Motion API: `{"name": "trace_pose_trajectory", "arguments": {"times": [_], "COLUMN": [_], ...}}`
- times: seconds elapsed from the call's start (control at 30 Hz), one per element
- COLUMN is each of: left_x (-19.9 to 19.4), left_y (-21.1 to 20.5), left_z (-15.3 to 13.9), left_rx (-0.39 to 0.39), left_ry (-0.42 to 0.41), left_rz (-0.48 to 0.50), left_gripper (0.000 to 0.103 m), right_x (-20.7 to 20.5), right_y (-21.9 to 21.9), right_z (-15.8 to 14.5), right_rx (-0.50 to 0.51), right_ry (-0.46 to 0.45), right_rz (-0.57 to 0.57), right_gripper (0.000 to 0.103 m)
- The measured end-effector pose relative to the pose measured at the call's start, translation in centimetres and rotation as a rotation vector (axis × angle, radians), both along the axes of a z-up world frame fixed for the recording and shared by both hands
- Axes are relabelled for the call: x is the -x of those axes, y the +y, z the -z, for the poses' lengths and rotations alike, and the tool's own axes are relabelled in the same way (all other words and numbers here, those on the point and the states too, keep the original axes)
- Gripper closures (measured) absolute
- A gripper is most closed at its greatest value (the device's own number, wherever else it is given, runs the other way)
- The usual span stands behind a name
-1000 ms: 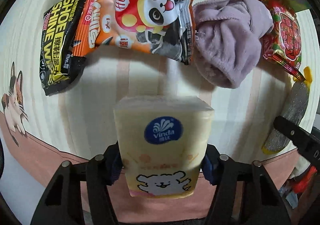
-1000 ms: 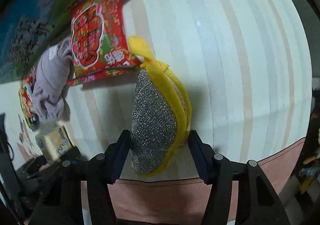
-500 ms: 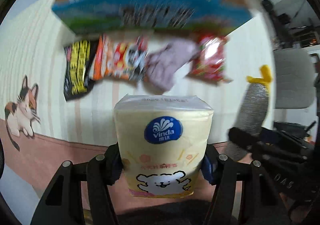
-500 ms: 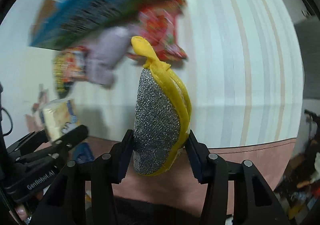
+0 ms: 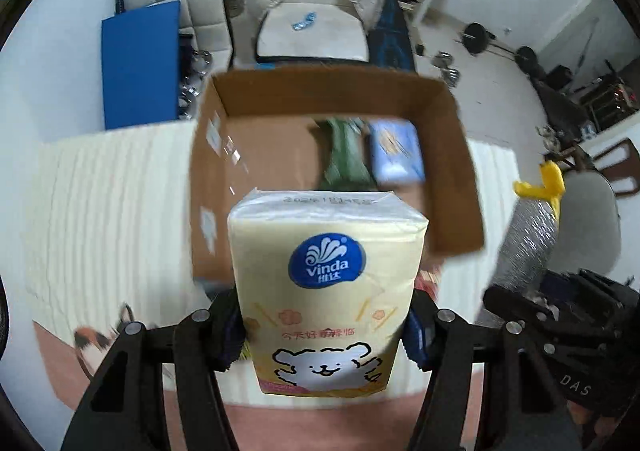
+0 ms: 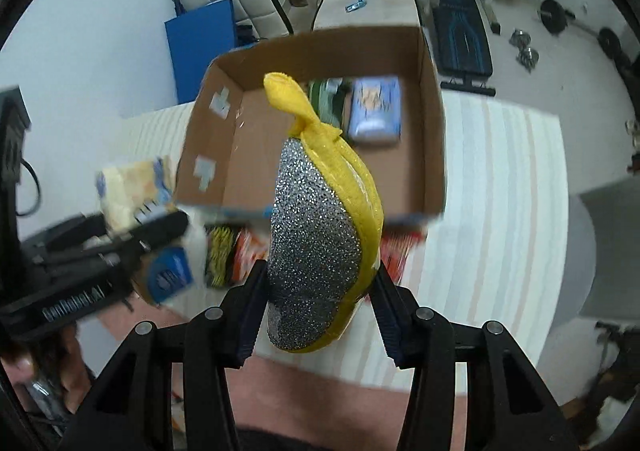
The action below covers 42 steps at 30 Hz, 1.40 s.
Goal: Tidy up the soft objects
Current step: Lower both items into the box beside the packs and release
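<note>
Hovering over the open brown cardboard box [image 5: 452, 155] for dropping, the left gripper [image 5: 326, 325] clamps a cream tissue pack [image 5: 326, 283] while the right gripper [image 6: 318, 305] squeezes a silver, yellow-edged scouring pad [image 6: 316, 251].

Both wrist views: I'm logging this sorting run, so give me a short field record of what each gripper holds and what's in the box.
left gripper: shut on the tissue pack
right gripper: shut on the scrubbing pad, silver with yellow trim and loop
cardboard box: open top, on the striped table
in box: blue pack and a green item, blurred
near side of box: snack bags, partly hidden
</note>
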<state>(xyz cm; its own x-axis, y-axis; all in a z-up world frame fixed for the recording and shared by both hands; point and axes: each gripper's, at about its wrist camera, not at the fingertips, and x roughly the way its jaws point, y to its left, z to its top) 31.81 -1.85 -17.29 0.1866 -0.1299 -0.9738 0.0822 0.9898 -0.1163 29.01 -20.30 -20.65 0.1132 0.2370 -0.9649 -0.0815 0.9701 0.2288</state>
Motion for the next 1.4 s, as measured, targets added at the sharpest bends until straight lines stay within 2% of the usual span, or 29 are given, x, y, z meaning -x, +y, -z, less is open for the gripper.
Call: {"name": "trace_pose_trajectory", "arguments": {"times": [0.2, 0.33, 0.5, 0.63, 0.93, 1.07, 1.1, 1.17, 1.27, 1.37, 1.4], "left_x": [-7.6, -11.0, -14.0, -15.7, -19.0, -19.6, -19.7, -19.8, -19.8, -19.4, -19.1], "left_y": [0.9, 0.5, 0.1, 0.3, -0.6, -0.9, -0.9, -1.0, -1.1, -0.9, -0.8], "left_z": [5.1, 9.2, 13.8, 15.9, 18.3, 19.2, 19.2, 18.6, 17.0, 15.4, 14.5], "left_rx": [-0.024, -0.049, -0.058, -0.055, -0.028, 0.011, 0.025, 0.033, 0.008, 0.012, 0.012], "left_ry": [0.098, 0.189, 0.289, 0.318, 0.368, 0.429, 0.436, 0.422, 0.385, 0.354, 0.337], "left_rz": [-0.015, -0.002, 0.002, -0.011, 0.005, 0.010, 0.000, -0.001, 0.017, 0.020, 0.021], "left_gripper": [0.043, 0.043, 0.043, 0.043, 0.042, 0.041, 0.039, 0.026, 0.013, 0.006, 0.005], "right_x": [-7.4, -10.3, -11.9, -12.2, -13.5, -13.2, -13.2, -13.3, -13.5, -13.5, -13.5], "right_y": [0.6, 1.2, 1.4, 1.6, 1.6, 1.9, 1.8, 1.7, 1.2, 0.8, 0.7], "right_z": [3.1, 7.0, 11.4, 13.6, 15.6, 15.9, 15.8, 15.7, 15.0, 14.2, 13.8], "right_rx": [0.120, 0.169, 0.234, 0.259, 0.265, 0.259, 0.256, 0.261, 0.253, 0.255, 0.255], "right_ry": [0.069, 0.156, 0.245, 0.295, 0.348, 0.369, 0.373, 0.376, 0.373, 0.369, 0.364], "right_rz": [-0.036, -0.075, -0.118, -0.138, -0.151, -0.159, -0.157, -0.158, -0.141, -0.132, -0.131], "right_gripper": [0.051, 0.051, 0.051, 0.051, 0.051, 0.048, 0.047, 0.046, 0.044, 0.030, 0.022]}}
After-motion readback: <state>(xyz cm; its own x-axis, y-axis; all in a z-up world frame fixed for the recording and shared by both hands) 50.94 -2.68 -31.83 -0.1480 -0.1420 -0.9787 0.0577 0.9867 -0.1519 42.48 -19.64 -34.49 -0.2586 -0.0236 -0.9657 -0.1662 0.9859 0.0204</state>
